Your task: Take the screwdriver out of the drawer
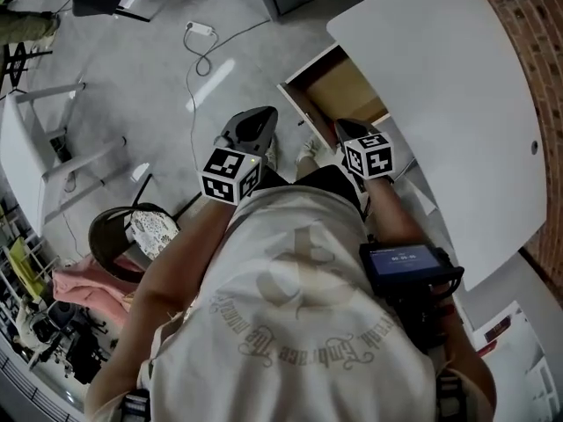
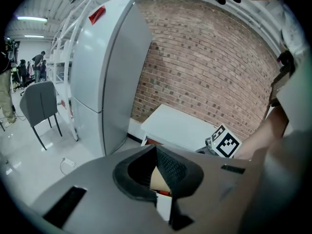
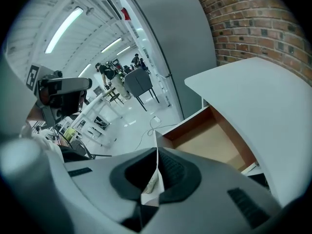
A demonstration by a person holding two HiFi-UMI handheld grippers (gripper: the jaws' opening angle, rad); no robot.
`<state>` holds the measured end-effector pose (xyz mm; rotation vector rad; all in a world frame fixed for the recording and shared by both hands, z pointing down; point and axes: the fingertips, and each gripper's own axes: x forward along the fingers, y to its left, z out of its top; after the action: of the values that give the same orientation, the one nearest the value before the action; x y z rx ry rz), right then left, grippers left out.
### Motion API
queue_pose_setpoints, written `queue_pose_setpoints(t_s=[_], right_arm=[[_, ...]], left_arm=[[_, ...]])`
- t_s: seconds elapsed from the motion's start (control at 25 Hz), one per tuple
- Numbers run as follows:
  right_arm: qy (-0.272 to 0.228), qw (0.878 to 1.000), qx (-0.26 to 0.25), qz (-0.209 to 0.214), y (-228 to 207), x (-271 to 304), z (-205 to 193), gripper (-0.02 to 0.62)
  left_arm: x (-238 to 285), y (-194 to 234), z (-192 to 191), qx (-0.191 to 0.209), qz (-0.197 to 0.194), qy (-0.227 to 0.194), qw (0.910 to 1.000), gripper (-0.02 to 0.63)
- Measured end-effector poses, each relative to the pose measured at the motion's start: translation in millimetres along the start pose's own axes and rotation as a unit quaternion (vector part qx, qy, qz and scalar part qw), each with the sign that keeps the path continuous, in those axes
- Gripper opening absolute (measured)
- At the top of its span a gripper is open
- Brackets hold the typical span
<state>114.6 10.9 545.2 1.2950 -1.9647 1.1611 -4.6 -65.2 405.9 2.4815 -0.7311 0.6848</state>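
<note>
Grippers held close to the person's body, seen from the head view. At centre left, the left gripper has its jaws closed together on nothing. At upper centre, the open drawer lies just ahead of both grippers. Its visible wooden floor is bare, and no screwdriver shows in any view, so its long axis cannot be told. Right of centre, the right gripper has its jaws likewise closed and empty. It sits nearer the drawer and is probably better placed to reach in. The white table hides the drawer's rear.
</note>
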Motion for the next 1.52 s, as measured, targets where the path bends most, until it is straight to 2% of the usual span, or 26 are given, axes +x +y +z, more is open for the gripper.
queue_pose_setpoints(t_s=[0.4, 0.6, 0.76, 1.12, 1.32, 1.52], right_arm=[[0.076, 0.994, -0.069, -0.036, -11, 41, -35, 0.025], [0.1, 0.99, -0.094, -0.038, -21, 41, -52, 0.025], [0.122, 0.985, -0.114, -0.041, -28, 56, -63, 0.025], [0.162, 0.975, -0.153, -0.024, -35, 100, -86, 0.025], [0.188, 0.968, -0.166, -0.016, -45, 119, -99, 0.025], [0.228, 0.951, -0.208, -0.001, -54, 131, -115, 0.025]], left_arm=[[-14, 8, -39, -0.032, 0.014, -0.001, 0.9994, 0.02], [-23, 2, -51, -0.036, 0.022, 0.009, 0.9991, 0.02], [-19, 8, -76, -0.051, 0.024, 0.022, 0.9982, 0.02], [5, 13, -111, -0.062, 0.005, 0.039, 0.9973, 0.02], [14, 27, -127, -0.072, 0.009, 0.051, 0.9961, 0.02], [18, 38, -143, -0.087, 0.016, 0.058, 0.9944, 0.02]])
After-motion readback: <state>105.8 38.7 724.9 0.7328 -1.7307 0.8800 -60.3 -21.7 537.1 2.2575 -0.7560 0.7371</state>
